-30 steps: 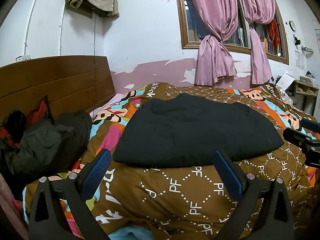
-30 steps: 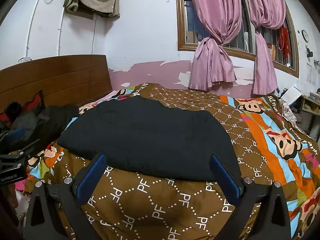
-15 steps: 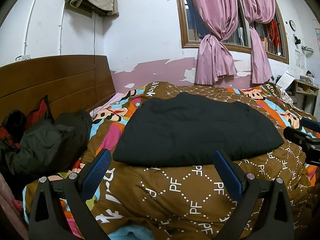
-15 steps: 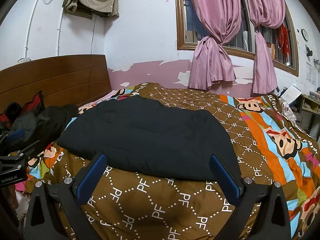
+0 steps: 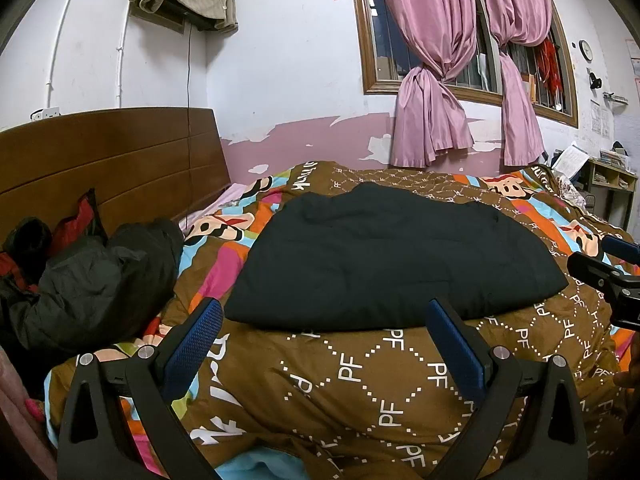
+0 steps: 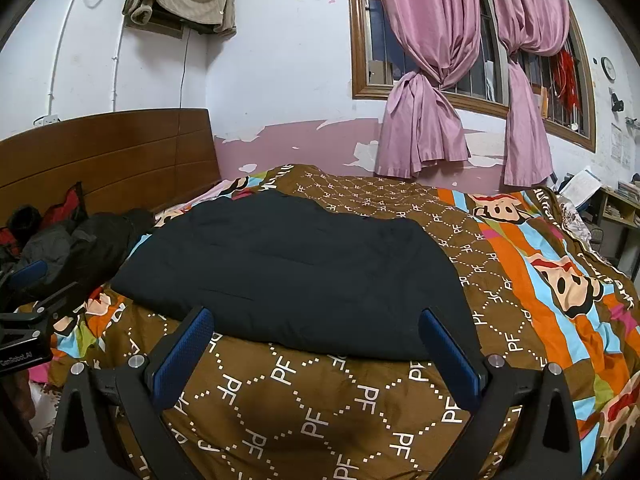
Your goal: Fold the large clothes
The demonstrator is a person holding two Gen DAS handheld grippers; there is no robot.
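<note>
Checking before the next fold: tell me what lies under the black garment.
The black garment lies flat on the patterned quilt, which shows all around it. Whatever is beneath the quilt is covered and cannot be seen.

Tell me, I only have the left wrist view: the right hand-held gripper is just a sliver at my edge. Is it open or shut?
Observer: Open. The right hand-held gripper holds its blue fingers wide apart, empty, above the brown quilt.
Operator: Is it touching the black garment?
Observer: No. The black garment lies flat beyond the fingertips, apart from them.
Operator: What lies right of the garment?
Observer: Bare quilt with a cartoon monkey print; no other clothes show there.
</note>
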